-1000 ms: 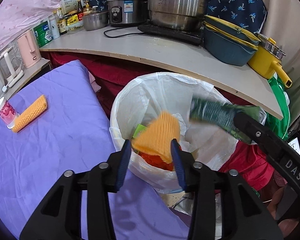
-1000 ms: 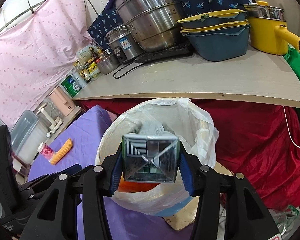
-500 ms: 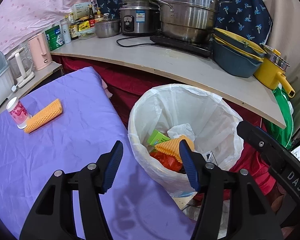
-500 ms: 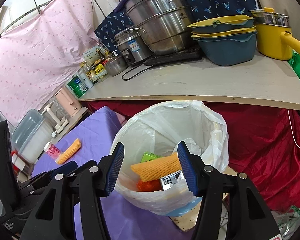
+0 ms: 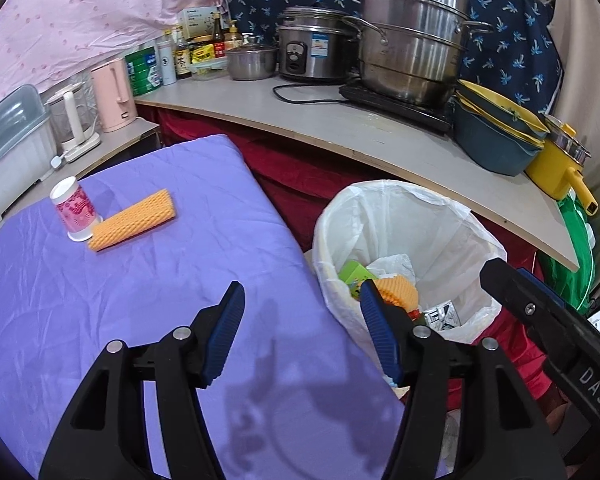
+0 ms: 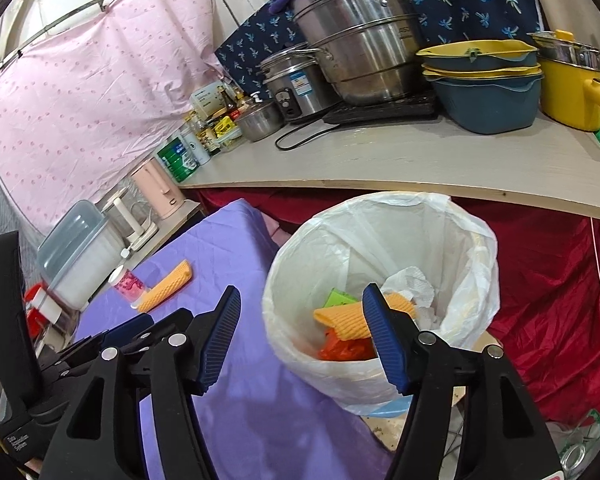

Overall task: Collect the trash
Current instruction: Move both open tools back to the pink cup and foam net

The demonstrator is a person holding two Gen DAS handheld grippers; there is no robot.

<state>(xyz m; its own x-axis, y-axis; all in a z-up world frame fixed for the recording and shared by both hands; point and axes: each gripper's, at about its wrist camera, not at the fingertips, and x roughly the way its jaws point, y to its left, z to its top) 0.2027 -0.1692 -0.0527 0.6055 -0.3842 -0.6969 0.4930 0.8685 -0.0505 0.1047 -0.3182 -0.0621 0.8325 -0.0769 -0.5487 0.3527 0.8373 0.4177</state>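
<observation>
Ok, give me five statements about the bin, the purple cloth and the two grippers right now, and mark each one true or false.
1. The left gripper holds an orange foam piece. False: nothing is between its opening jaws.
2. An orange foam piece lies on the purple cloth beside a pink cup. True.
3. The bin has a black liner. False: the liner is white.
4. An orange foam piece lies inside the bin. True.
5. The right gripper is clamped on a carton. False: its jaws are opening and empty; a silver carton lies in the bin.
</observation>
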